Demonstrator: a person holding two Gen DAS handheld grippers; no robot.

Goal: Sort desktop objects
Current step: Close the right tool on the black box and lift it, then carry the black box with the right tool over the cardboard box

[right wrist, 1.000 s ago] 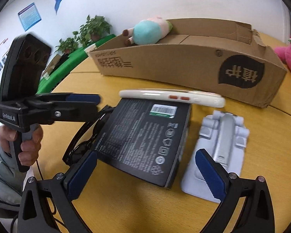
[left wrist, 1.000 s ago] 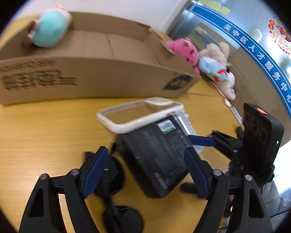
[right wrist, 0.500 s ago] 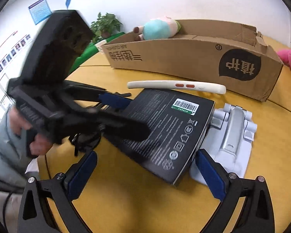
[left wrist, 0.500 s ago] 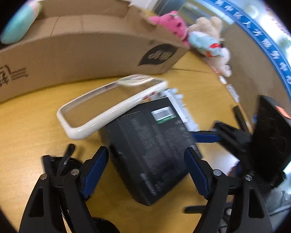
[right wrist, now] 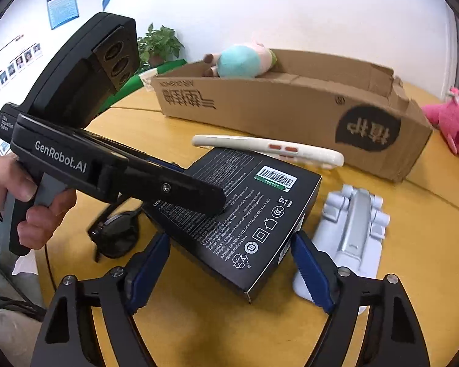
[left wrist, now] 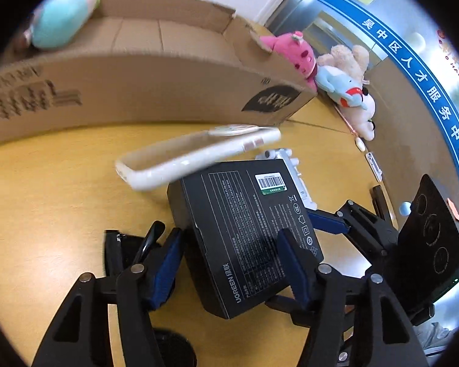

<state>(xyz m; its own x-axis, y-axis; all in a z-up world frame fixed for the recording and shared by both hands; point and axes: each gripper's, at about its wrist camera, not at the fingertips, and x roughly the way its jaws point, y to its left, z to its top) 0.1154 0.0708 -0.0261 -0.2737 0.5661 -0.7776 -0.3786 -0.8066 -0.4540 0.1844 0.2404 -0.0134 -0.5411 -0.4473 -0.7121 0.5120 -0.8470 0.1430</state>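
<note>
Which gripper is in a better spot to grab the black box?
Probably the left gripper: its closing jaws already straddle the black box. The right gripper only frames the box's near corner.

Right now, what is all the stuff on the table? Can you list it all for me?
Long brown cardboard box: one, open top, far side of the yellow wooden table.
Round teal plush toy: one, inside the cardboard box.
Black printed carton: one, table middle.
Cream phone case: one, resting on the carton's far edge.
Silver-grey folding stand: one, beside the carton.
Black sunglasses: one pair, beside the carton, opposite side.
Pink plush toy: one, past the box's end.
Beige and blue plush toys: beside the pink one.
Left gripper: black, blue pads, closing around the carton.
Right gripper: same colours, closing around the carton.
</note>
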